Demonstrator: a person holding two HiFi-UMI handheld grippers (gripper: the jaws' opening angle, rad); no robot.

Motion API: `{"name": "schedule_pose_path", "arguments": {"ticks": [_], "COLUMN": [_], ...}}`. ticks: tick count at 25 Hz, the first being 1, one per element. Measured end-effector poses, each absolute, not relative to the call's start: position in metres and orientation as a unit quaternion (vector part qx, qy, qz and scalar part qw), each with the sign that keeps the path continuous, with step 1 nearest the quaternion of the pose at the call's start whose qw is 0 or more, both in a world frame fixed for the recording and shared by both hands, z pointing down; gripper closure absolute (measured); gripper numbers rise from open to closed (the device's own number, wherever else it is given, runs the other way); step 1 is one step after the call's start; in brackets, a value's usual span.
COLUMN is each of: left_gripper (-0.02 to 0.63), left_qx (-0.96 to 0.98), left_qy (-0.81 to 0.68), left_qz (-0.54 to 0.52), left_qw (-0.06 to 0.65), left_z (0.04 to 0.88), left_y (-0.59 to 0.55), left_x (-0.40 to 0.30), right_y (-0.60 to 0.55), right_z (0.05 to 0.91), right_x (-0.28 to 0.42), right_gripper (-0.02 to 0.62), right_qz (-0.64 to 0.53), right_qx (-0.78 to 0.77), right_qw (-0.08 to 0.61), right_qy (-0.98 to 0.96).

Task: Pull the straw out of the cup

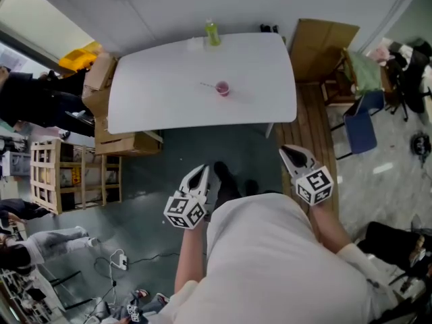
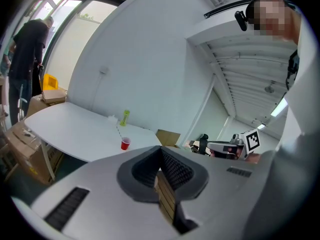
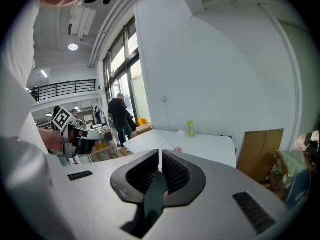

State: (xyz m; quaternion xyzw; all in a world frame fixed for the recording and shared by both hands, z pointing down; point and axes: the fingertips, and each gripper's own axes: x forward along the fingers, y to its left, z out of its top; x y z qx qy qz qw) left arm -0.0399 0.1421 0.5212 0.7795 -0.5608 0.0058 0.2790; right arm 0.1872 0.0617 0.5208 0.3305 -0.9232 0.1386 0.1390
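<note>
- Straw (image 1: 208, 85): stands in the cup (image 1: 223, 88), leaning out over the rim toward 10 o'clock in the head view. Nothing touches it.
- Cup: small and red, upright near the middle of the white table (image 1: 155, 93).
- Green bottle (image 1: 213, 32): upright at 12 o'clock from the cup, at the table's far edge, with a small white object just beside it.
- Left gripper (image 1: 202, 170): clenched on nothing, jaws pressed together. It is held at 6 o'clock from the cup, off the table and well apart from it.
- Right gripper (image 1: 291, 151): jaws likewise together and empty. It sits at 5 o'clock from the cup, short of the table's near edge.
- Cardboard boxes (image 1: 101, 90): stacked at the table's 9 o'clock side.
- Cardboard sheet (image 1: 322, 46): stands at the table's 2 o'clock corner.
</note>
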Motion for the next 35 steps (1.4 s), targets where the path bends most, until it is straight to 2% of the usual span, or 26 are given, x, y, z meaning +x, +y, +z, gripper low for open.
{"name": "schedule_pose_path", "arguments": {"ticks": [14,35], "left_gripper": [0.604,0.604], "left_qx": [0.799,0.837], "left_qy": [-0.528,-0.452], "left_qz": [0.012,0.049], "left_qw": [0.289,0.304], "left_z": [0.531,0.554], "left_y": [0.072,-0.032], "left_x": [-0.070,-0.158], "right_y": [0.010,-0.074], "right_z": [0.526,0.540], "right_x": [0.161,0.051], "right_gripper": [0.551,0.551], "right_qz": [0.146,0.161], "right_qx": [0.364,0.403], "right_qw": [0.150,0.179], "right_qy": [-0.907,-0.883]}}
